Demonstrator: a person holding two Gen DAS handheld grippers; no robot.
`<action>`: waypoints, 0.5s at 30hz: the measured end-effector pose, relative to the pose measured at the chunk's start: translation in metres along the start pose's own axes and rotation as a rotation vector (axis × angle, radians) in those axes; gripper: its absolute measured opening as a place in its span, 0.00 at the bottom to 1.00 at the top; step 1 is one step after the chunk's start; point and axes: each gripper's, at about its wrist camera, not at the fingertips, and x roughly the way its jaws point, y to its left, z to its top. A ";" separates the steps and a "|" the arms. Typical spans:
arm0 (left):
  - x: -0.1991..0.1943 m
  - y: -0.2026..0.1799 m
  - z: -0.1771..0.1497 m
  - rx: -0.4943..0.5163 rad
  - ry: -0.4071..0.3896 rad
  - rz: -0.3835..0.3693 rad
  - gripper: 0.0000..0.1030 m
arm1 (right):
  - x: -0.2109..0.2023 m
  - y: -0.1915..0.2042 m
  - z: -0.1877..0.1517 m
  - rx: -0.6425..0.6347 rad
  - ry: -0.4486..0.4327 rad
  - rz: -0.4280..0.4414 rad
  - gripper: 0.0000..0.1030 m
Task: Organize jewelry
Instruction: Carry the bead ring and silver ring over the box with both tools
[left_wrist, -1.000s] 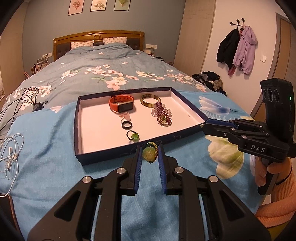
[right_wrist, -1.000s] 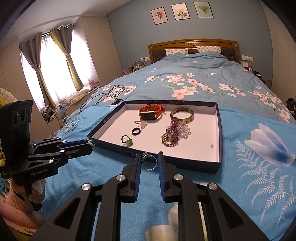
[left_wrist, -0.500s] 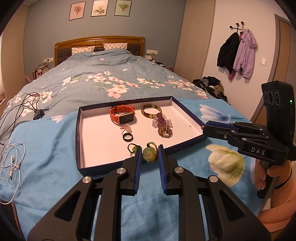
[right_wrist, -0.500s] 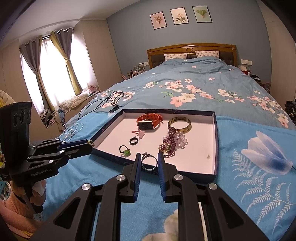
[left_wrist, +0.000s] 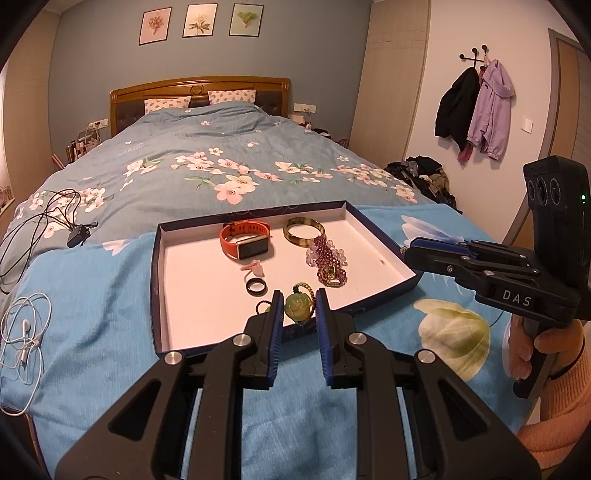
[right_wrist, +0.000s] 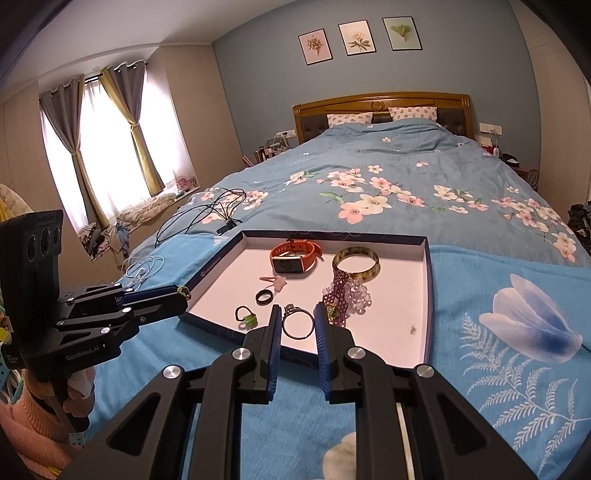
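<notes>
A shallow dark-blue box tray (left_wrist: 158, 280) (right_wrist: 428, 295) with a white floor lies on the blue bedspread. In it are an orange watch (left_wrist: 244, 243) (right_wrist: 293, 258), a horn-coloured bangle (left_wrist: 303, 229) (right_wrist: 356, 261), purple bead bracelets (left_wrist: 327, 260) (right_wrist: 343, 295), a pink clip (left_wrist: 253, 266), a black ring (left_wrist: 256, 286) (right_wrist: 265, 296) and a green-stone ring (right_wrist: 246, 316). My left gripper (left_wrist: 298, 308) is shut on a green jade pendant ring (left_wrist: 297, 309) over the tray's near edge. My right gripper (right_wrist: 297, 325) is shut on a thin silver ring (right_wrist: 297, 324) above the tray's near side.
White earphones (left_wrist: 24, 332) and black cables with a charger (left_wrist: 77, 234) lie on the bed to the left of the tray. Jackets hang on a wall hook (left_wrist: 476, 107) at the right. A person's hands in peach sleeves (left_wrist: 554, 402) hold both grippers.
Both grippers have edged forward over the tray's near edge, each still holding its ring; the views have tilted up slightly.
</notes>
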 end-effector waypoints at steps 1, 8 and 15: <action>0.000 0.000 0.001 0.000 -0.001 0.000 0.17 | 0.000 0.000 0.000 -0.001 -0.002 -0.001 0.16; 0.002 -0.001 0.006 0.003 -0.013 0.002 0.17 | 0.002 -0.002 0.005 0.003 -0.008 -0.008 0.16; 0.004 0.000 0.010 0.000 -0.016 0.009 0.17 | 0.003 -0.002 0.007 0.006 -0.015 -0.008 0.16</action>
